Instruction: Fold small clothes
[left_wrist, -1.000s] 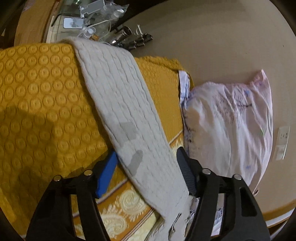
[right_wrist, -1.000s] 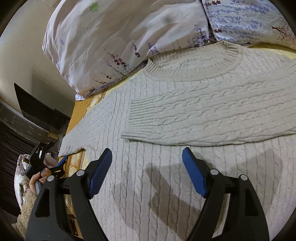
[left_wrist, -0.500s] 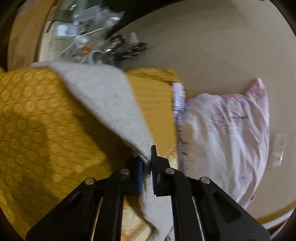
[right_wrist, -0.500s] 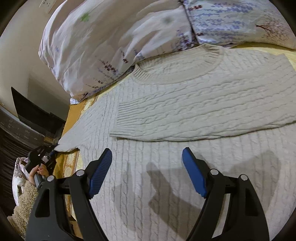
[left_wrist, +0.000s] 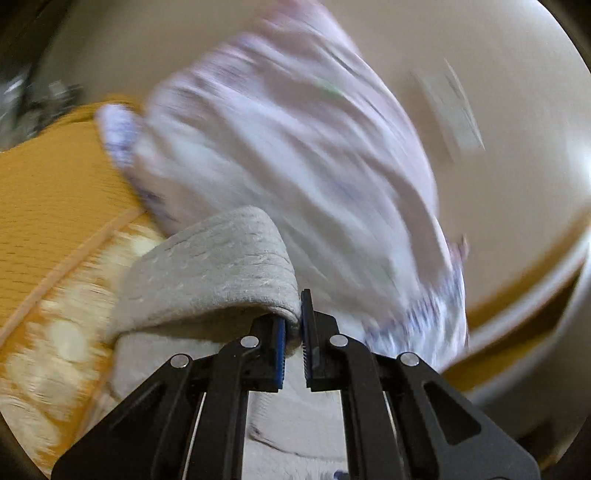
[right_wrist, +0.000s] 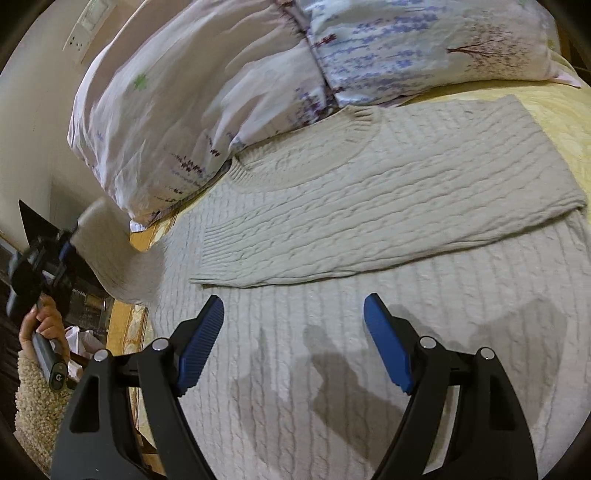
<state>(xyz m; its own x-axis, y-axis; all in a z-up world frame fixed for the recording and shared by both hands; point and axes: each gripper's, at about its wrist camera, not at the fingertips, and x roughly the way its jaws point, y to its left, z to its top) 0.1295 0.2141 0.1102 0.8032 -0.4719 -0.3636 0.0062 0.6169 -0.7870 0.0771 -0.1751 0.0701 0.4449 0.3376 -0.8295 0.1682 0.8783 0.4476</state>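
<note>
One sleeve (right_wrist: 388, 206) lies folded across the sweater (right_wrist: 332, 369), ahead of the spread right tongs (right_wrist: 293, 343). The left tongs (left_wrist: 293, 332) pinch the other sleeve (left_wrist: 214, 273), lifted. Body folds remain, I'd say.

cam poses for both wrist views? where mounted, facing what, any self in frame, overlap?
Left wrist: on the left gripper, looking along its fingers at the sleeve it pinches, with a blurred pillow and the wall beyond.
Right wrist: on the open right gripper, looking down over the sweater toward the pillows; the person's left hand shows at far left.
Shared: sleeve, left gripper, pillow.
</note>
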